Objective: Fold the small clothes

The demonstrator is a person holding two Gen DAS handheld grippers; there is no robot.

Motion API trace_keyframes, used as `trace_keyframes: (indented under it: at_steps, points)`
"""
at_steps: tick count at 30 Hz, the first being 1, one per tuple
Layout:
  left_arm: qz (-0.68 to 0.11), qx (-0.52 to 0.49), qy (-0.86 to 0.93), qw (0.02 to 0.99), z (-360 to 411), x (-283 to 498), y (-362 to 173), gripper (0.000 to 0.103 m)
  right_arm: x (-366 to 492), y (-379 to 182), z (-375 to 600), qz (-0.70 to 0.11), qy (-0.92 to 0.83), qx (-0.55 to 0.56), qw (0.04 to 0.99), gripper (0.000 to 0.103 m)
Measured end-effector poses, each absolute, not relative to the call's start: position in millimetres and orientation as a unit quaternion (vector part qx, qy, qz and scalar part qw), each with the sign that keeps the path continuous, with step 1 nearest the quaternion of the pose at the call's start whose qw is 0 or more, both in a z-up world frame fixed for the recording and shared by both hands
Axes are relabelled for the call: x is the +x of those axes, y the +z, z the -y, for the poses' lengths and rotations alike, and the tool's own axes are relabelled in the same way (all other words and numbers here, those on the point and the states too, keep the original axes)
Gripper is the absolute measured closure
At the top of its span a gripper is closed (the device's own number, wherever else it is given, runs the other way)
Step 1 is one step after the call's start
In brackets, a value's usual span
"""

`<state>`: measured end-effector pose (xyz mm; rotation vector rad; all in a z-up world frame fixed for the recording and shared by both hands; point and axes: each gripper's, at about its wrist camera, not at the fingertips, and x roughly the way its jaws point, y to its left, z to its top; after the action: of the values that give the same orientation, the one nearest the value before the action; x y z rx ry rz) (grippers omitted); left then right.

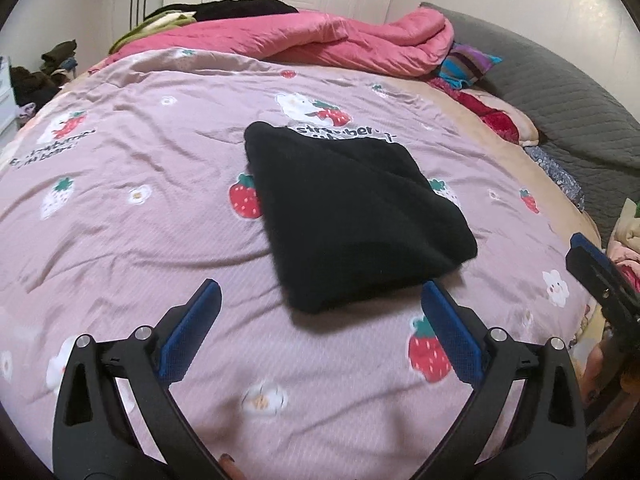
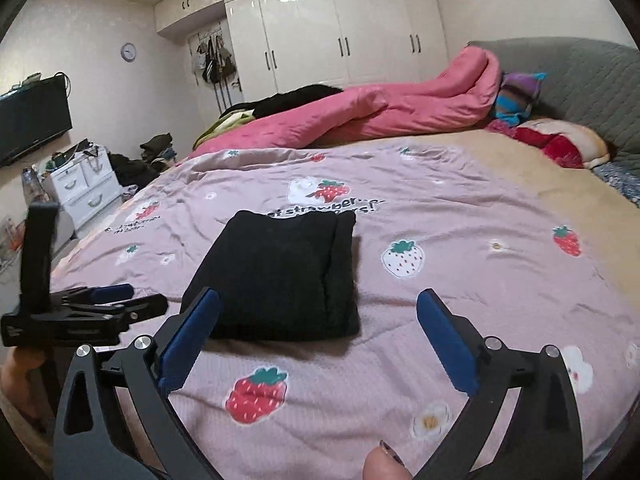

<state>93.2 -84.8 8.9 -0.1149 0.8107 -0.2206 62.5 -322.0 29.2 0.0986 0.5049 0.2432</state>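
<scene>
Left wrist view: strawberry-print duvet, one, covers the bed. One black garment lies folded mid-duvet, a compact square. Judged soft, light, limp; layers would slide apart, so pinch through all layers at a folded edge. Two grippers: left gripper released, empty; right gripper likewise spread, empty.

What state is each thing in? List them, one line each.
Black knit garment: folded into a compact rectangle, lying flat on the bedspread, nothing gripping it.
Left hand-held gripper: open, empty.
Right hand-held gripper: open, empty.
Pink strawberry-print bedspread: spread out, lightly wrinkled.
Pink quilt: bunched up.
White wardrobe doors: closed.
</scene>
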Motion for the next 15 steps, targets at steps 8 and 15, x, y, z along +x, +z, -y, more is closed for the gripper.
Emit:
trace_keyframes:
  at_steps: [8,15]
  points:
    - [-0.378,-0.059,-0.095,0.919,68,57,2,0.009,32,18,303,-0.248,0.111,0.012,0.962,0.004]
    - [-0.38,-0.062,-0.086,0.919,59,38,-12,0.009,25,-5,300,-0.273,0.098,0.026,0.957,0.004]
